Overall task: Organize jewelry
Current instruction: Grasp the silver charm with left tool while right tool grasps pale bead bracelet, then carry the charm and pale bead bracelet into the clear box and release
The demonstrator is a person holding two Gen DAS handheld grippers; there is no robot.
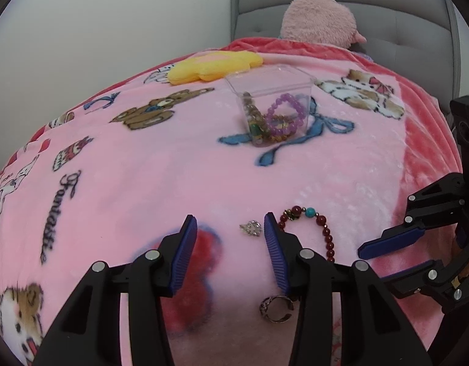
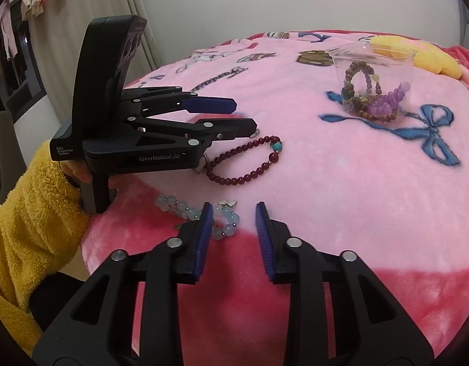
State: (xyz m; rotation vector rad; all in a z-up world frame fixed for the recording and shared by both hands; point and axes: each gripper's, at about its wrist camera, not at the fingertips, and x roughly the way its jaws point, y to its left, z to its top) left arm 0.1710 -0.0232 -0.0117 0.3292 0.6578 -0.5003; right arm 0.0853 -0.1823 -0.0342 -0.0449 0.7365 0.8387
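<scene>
A clear plastic cup (image 1: 269, 91) (image 2: 373, 58) stands on the pink blanket and holds purple and brown bead bracelets. A dark red bead bracelet (image 1: 321, 228) (image 2: 249, 160) with a turquoise bead lies on the blanket. A small silver charm (image 1: 250, 228) lies between my left gripper's fingers near their tips. A silver ring (image 1: 275, 305) lies lower between them. My left gripper (image 1: 230, 225) (image 2: 243, 119) is open and empty. A pale blue bead bracelet (image 2: 201, 216) lies by my right gripper (image 2: 233, 210) (image 1: 374, 254), which is open and empty.
The pink cartoon blanket (image 1: 143, 183) covers a bed with a grey headboard (image 1: 387, 21). A yellow flower cushion (image 1: 213, 65) and a pink plush toy (image 1: 320, 19) lie behind the cup. A yellow fleece sleeve (image 2: 27, 213) is at the left.
</scene>
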